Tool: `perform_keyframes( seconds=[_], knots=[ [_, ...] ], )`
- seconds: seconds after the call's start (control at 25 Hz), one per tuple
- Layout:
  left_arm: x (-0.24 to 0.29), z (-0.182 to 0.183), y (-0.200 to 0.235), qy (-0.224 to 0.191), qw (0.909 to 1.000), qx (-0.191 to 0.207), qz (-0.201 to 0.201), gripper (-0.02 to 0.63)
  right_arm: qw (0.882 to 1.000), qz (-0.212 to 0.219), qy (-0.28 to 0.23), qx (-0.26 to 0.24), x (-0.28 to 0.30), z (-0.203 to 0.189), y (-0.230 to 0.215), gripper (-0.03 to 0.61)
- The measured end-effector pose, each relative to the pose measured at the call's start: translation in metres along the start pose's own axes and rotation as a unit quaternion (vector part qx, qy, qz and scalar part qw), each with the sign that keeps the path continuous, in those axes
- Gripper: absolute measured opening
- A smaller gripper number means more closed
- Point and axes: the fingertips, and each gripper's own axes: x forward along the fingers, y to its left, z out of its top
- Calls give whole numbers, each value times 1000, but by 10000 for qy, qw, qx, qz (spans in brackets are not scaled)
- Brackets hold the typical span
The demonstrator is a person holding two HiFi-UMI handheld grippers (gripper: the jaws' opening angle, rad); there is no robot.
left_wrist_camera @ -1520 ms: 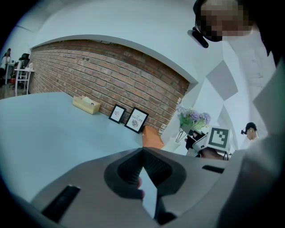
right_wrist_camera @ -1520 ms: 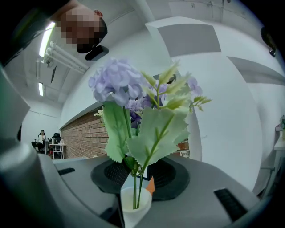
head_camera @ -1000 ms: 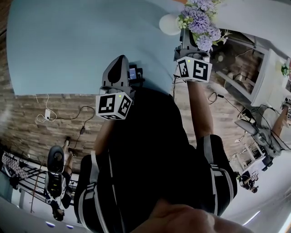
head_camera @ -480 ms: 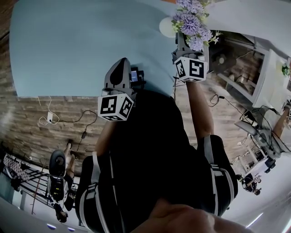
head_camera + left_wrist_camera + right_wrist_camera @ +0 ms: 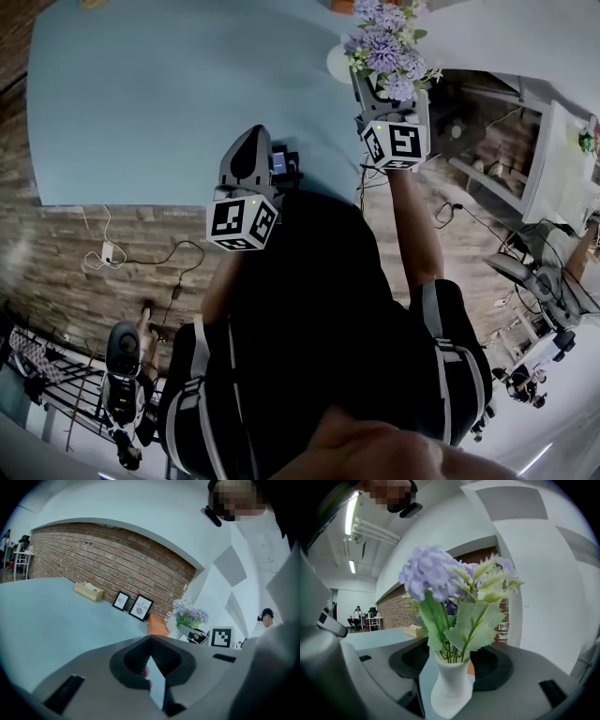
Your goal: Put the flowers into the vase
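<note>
Releasing the filled vase (image 5: 450, 691)
My right tongs (image 5: 452, 665) have just been opening around it since the flowers (image 5: 440, 578) sit inside; left tongs (image 5: 150, 641) wait beside, closed, empty.

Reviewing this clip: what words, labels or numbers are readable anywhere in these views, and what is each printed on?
"NATURE": on the larger framed picture; the small word above it is too small to read.
Smaller framed picture: print too small to read.
Tan box: label blurred, unreadable.
Marker cubes: black-and-white square patterns only, no letters.
</note>
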Motion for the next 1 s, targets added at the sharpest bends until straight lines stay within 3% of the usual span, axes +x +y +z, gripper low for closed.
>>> perform_keyframes(
  seconds=[0.32, 0.4, 0.52, 0.6, 0.72, 0.84, 0.88, 0.92, 0.96, 1.0],
  knots=[
    [-22, 8, -4, -194, 9995, 40, -232, 29, 9923, -384, 710, -935, -18, -14, 2, 262],
    [-29, 9, -5, -187, 9992, 79, -350, 29, 9901, -541, 920, -915, -27, -20, 1, 262],
    [-39, 11, -8, -172, 9981, 117, -575, 29, 9887, -827, 1158, -466, -57, -32, -1, 262],
    [-42, 11, -12, -154, 9970, 117, -745, 29, 9891, -939, 1120, 185, -90, -36, 6, 261],
    [-36, 7, -20, -48, 9926, 208, -1194, 29, 9851, -930, 611, 1310, -145, -24, 31, 261],
    [-35, -2, -33, 93, 9821, 482, -1816, 29, 9817, -796, -62, 1726, -189, -1, 67, 254],
    [-40, -5, -38, 125, 9787, 560, -1969, 29, 9815, -789, -224, 1730, -203, 5, 78, 210],
    [-48, -7, -43, 141, 9761, 606, -2082, 29, 9811, -817, -342, 1723, -217, 10, 89, 105],
    [-57, -9, -49, 135, 9744, 627, -2155, 29, 9803, -845, -432, 1732, -231, 14, 98, 39],
    [-67, -10, -56, 110, 9736, 637, -2190, 29, 9798, -850, -506, 1738, -244, 19, 106, 22]
  ],
)
